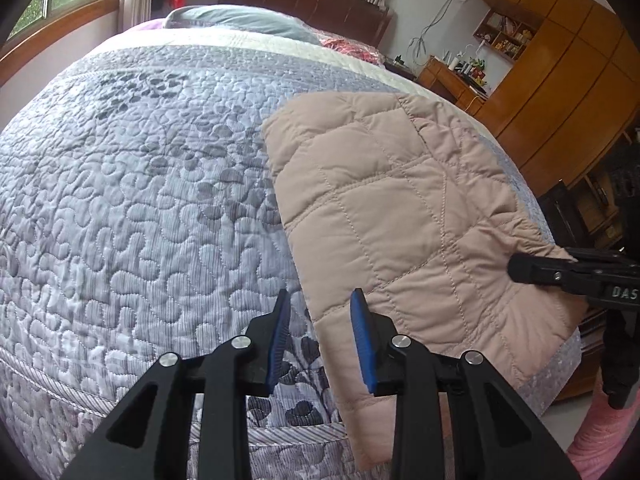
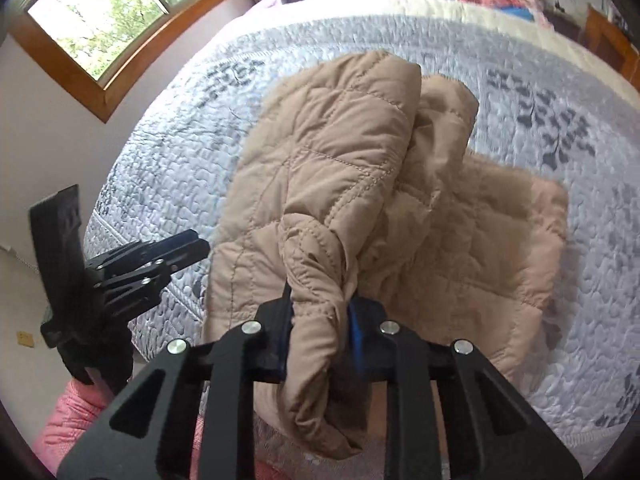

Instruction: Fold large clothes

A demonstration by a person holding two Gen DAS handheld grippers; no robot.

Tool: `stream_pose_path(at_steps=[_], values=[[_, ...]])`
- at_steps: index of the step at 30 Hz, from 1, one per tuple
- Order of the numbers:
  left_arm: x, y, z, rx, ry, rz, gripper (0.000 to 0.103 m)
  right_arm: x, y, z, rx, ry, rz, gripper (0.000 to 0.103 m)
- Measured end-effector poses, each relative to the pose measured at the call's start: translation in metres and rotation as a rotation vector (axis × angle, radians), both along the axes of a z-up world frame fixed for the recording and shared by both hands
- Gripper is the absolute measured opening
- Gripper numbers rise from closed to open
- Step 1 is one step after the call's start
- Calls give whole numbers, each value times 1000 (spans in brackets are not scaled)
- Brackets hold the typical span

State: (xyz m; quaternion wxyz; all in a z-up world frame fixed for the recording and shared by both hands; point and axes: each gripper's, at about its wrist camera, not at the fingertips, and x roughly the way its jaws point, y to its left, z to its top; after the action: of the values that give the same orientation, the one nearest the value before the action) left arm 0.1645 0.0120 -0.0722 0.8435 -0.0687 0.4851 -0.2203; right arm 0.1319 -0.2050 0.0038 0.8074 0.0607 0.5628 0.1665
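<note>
A beige quilted jacket [image 1: 380,208] lies folded on the bed, reaching over the near edge. My left gripper [image 1: 320,320] stands open just left of the jacket's near corner, over the bedspread, with nothing between its blue pads. In the right wrist view my right gripper [image 2: 320,300] is shut on a bunched fold of the jacket [image 2: 340,152], which is lifted and crumpled above the flat part. The right gripper [image 1: 516,268] also shows at the jacket's right edge in the left wrist view. The left gripper [image 2: 200,244] appears at the left beside the bed's edge.
A grey-blue quilted bedspread [image 1: 140,200] covers the bed, with a pillow [image 1: 240,20] and dark headboard at the far end. A wooden wardrobe [image 1: 560,80] and desk stand to the right, a window [image 2: 112,12] to the left. A pink sleeve [image 2: 72,420] is near.
</note>
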Motion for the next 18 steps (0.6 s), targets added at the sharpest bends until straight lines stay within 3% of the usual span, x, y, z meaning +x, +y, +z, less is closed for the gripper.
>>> stream_pose_path(at_steps=[10,18], values=[[-23,-43,28,0,-89,-107,32,-33,-33,50,-16,-110,-60,21],[-34,-82,32,43,-132,-179,32,-54,-68,39,48,-106,-118,21]])
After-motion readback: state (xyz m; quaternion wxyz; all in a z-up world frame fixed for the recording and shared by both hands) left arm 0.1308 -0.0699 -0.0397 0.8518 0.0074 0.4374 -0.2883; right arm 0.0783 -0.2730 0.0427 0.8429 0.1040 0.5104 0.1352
